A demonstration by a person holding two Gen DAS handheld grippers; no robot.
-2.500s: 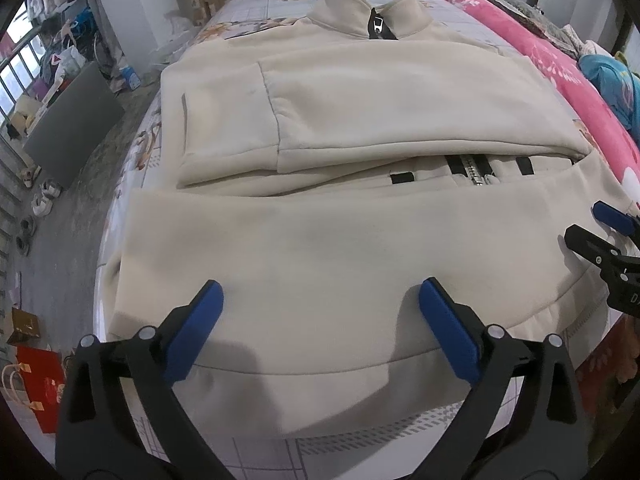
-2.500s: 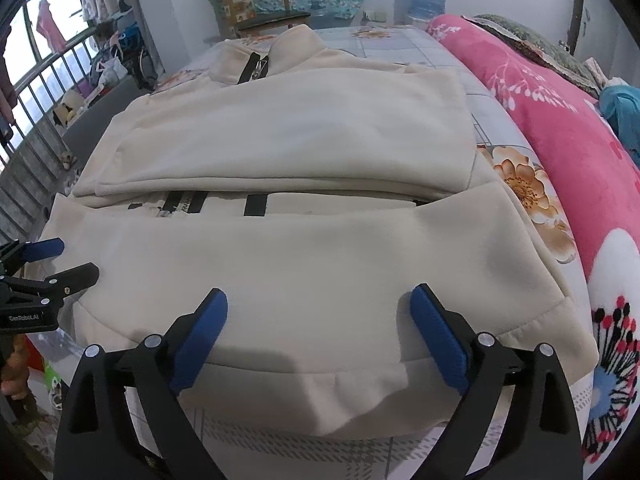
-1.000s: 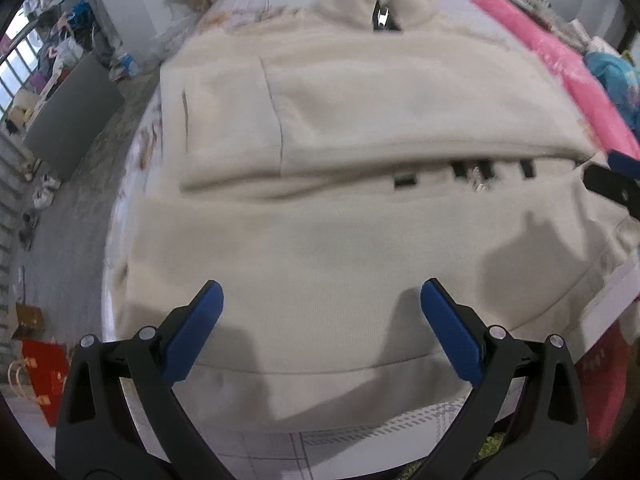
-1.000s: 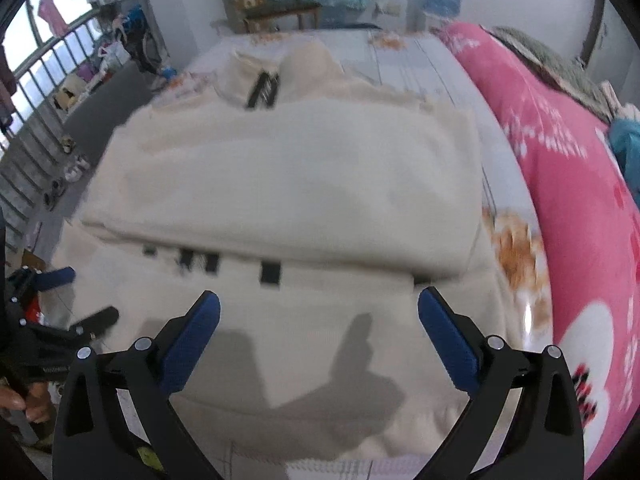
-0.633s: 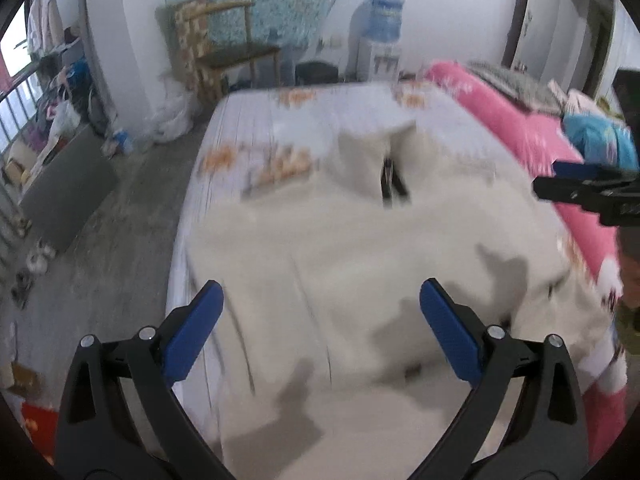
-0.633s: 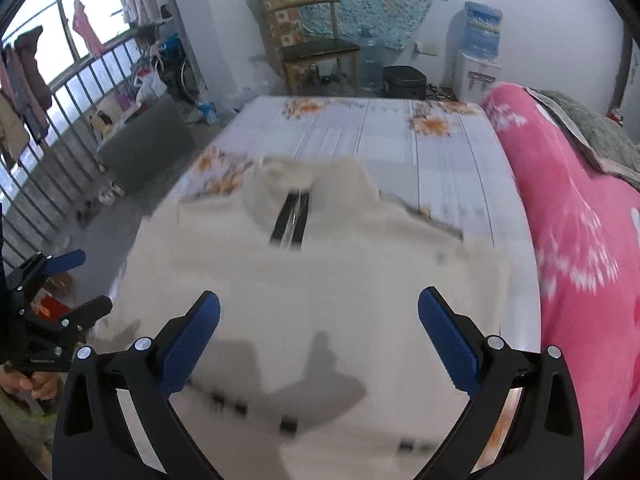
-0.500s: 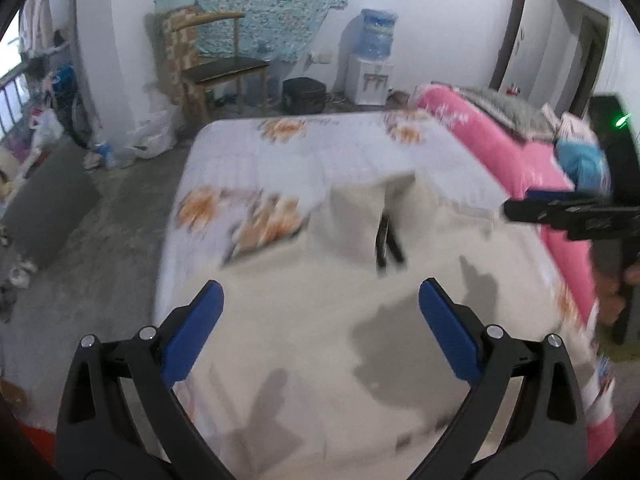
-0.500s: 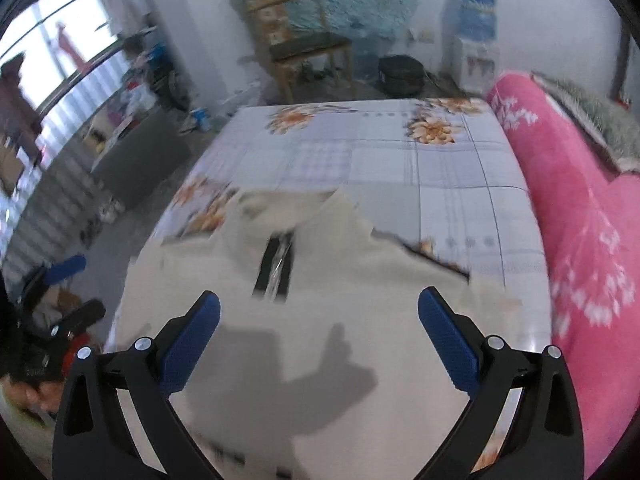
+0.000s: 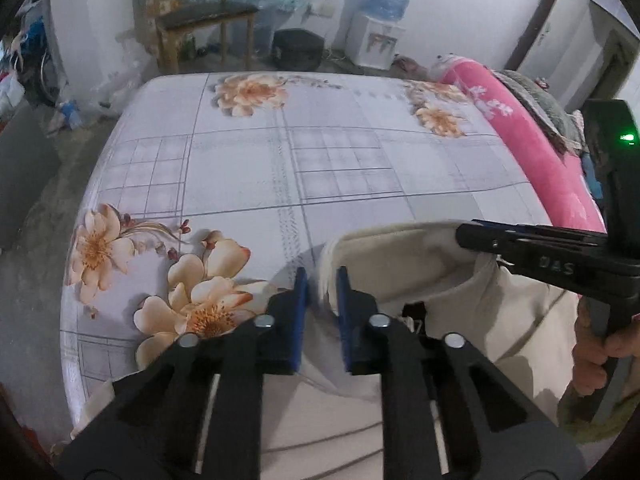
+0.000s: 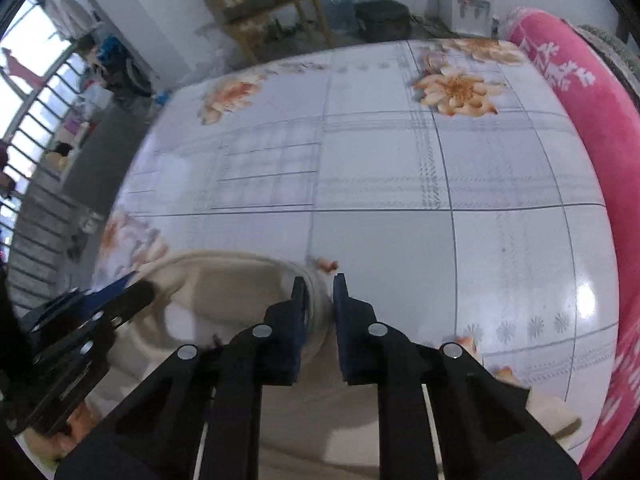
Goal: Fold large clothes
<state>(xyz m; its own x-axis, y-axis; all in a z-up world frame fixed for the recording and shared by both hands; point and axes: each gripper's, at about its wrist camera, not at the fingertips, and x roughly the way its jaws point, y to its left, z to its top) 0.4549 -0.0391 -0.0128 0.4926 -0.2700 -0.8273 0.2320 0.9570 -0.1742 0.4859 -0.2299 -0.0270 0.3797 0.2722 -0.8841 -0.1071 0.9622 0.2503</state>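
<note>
Pinching the cream jacket (image 9: 420, 256) at its collar, left tongs (image 9: 322, 288) and right tongs (image 10: 319, 286) are each pressed onto an opposite side, seemingly so it can be folded over the flowered bed (image 9: 280, 168).

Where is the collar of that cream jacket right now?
The collar stands low in both wrist views, on the near part of the floral bed sheet, pinched at its two ends between the left gripper and the right gripper.
</note>
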